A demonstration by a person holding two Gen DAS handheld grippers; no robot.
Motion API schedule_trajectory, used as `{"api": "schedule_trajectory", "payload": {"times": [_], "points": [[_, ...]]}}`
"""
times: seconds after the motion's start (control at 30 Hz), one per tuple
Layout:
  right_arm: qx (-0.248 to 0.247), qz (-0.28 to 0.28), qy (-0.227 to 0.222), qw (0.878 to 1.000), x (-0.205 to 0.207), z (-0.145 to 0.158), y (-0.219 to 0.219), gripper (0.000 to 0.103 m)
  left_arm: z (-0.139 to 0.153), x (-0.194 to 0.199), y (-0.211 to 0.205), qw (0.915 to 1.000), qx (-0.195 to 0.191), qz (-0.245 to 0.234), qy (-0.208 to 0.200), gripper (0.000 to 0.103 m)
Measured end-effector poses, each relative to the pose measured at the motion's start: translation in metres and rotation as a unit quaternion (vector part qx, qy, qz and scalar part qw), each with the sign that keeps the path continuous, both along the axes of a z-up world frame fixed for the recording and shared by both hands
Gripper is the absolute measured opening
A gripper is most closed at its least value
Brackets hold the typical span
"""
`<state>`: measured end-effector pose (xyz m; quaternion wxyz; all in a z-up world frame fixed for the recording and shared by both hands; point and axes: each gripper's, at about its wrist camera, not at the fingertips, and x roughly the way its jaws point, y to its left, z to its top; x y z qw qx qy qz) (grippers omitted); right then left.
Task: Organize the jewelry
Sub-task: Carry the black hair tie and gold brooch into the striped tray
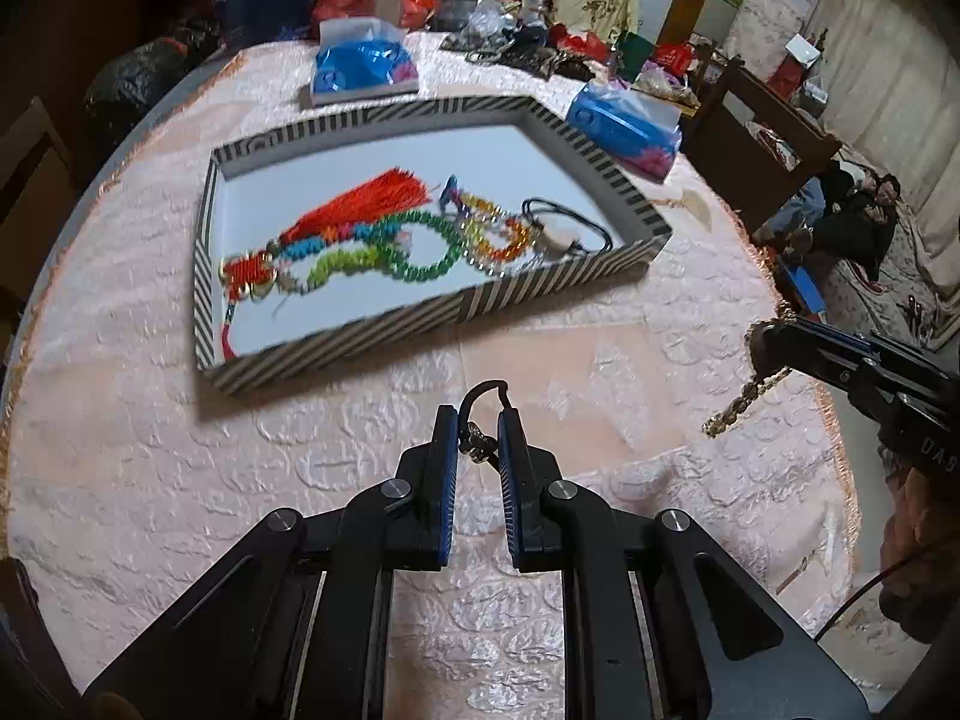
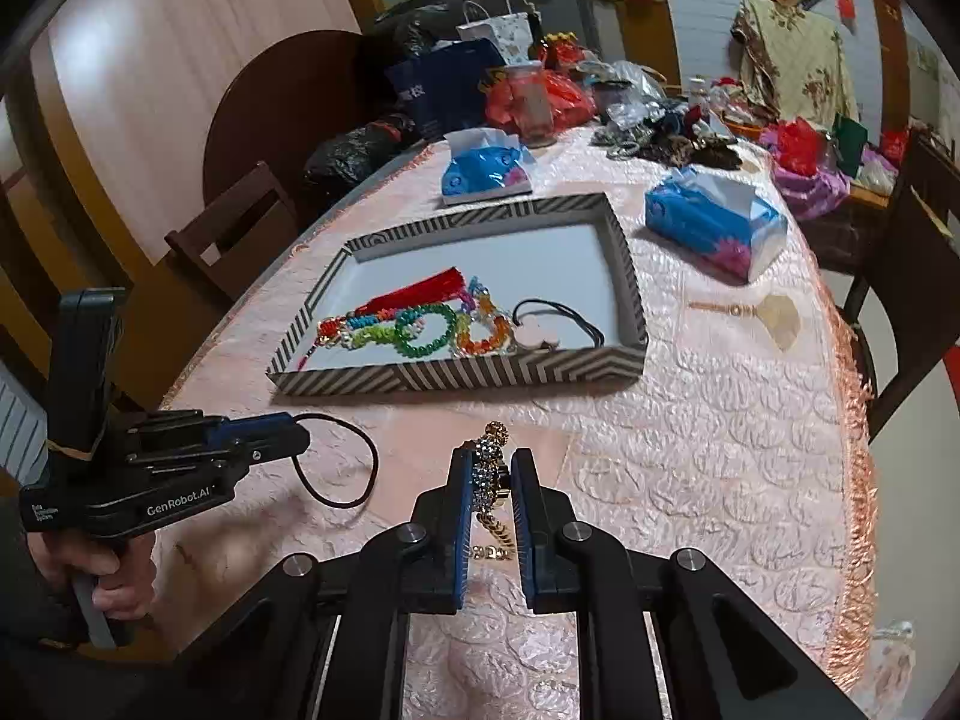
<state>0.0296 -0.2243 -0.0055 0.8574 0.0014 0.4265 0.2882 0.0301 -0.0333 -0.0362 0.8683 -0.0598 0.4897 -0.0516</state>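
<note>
A striped tray [image 1: 540,294] [image 2: 456,373] on the pink tablecloth holds a red tassel [image 1: 366,201], coloured bead bracelets [image 1: 420,240] [image 2: 420,324] and a black-cord pendant [image 1: 564,234] [image 2: 540,327]. My left gripper [image 1: 478,420] [image 2: 288,432] is shut on a black cord necklace [image 1: 480,399] [image 2: 336,468], in front of the tray. My right gripper [image 2: 491,462] [image 1: 759,342] is shut on a gold chain bracelet [image 2: 492,468] [image 1: 738,405] that dangles below it, to the tray's right front.
Two blue tissue packs [image 1: 360,69] [image 1: 624,126] lie behind and right of the tray. A gold fan-shaped hairpin [image 2: 762,312] lies right of the tray. Bags, jars and loose clutter [image 2: 654,126] crowd the far table end. Chairs [image 2: 240,228] stand around the table.
</note>
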Motion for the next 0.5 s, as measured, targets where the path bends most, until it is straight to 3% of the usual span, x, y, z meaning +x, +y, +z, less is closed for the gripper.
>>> {"api": "schedule_trajectory", "payload": {"times": [0.5], "points": [[-0.022, 0.005, -0.008, 1.000, 0.017, 0.008, 0.009, 0.012, 0.018, 0.010, -0.002, 0.9999, -0.003, -0.007, -0.014, 0.012]]}}
